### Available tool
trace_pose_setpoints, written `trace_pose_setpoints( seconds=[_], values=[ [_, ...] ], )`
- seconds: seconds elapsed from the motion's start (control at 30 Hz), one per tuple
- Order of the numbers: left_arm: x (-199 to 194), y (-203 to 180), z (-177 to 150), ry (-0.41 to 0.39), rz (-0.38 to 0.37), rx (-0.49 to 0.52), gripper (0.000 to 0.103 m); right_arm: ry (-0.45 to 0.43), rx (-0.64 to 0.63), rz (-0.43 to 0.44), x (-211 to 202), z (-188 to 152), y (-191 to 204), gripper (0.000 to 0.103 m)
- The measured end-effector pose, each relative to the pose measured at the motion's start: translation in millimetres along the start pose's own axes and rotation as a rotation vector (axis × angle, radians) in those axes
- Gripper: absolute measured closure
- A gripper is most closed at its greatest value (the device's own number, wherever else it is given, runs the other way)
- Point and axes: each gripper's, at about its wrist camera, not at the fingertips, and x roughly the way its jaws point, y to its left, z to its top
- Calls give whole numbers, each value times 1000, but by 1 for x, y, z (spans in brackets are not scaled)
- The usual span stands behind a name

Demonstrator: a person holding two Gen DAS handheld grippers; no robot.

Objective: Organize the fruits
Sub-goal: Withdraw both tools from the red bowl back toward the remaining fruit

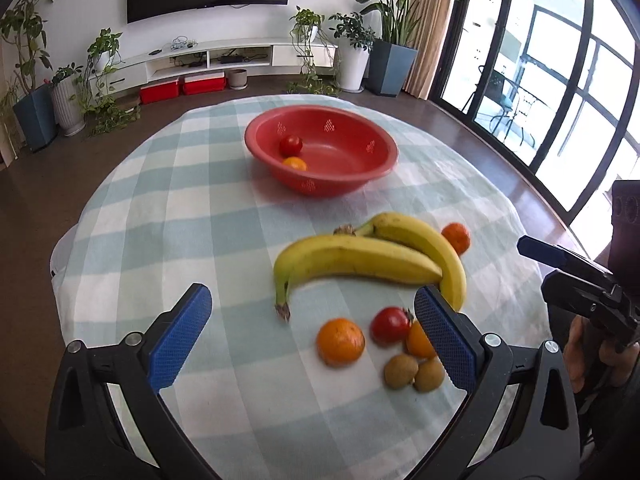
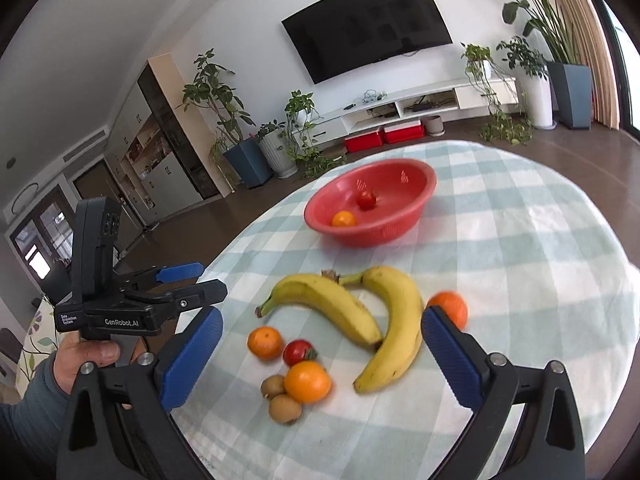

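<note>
Fruit stock on checked surface (image 1: 168, 208): two bananas (image 1: 360, 258), touching and overlapping at their far ends; three oranges, nearest one (image 1: 341, 341) at 6 o'clock of the bananas; one tomato (image 1: 390, 325); two kiwis (image 1: 414, 372), touching. Red bowl (image 1: 384, 148) at 12 o'clock holds one tomato and one orange. Left tongs (image 1: 312, 332) wide open, empty; right tongs (image 2: 322, 356) likewise wide open, empty. Handling, as judged: bananas light, bruise easily, grip mid-length across the curve; oranges firm, round, liable to roll, grip across the middle; tomato soft, thin-skinned, gentle squeeze only.
</note>
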Motion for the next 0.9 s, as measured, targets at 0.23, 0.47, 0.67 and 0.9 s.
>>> trace_pose_setpoints(
  seconds=[0.23,0.47,0.67,0.9],
  values=[
    [14,-8,-54,80,4,-54,0,25,-41,-33,7,-21,7,2],
    [20,-10,-50,81,8,-44,0,35,-37,-53,8,-31,2,3],
    [28,-6,-39,93,-6,-10,1,38,-45,-66,8,-32,3,7],
    [41,-9,-28,129,-14,95,28,46,-41,-66,10,-32,1,9]
  ],
)
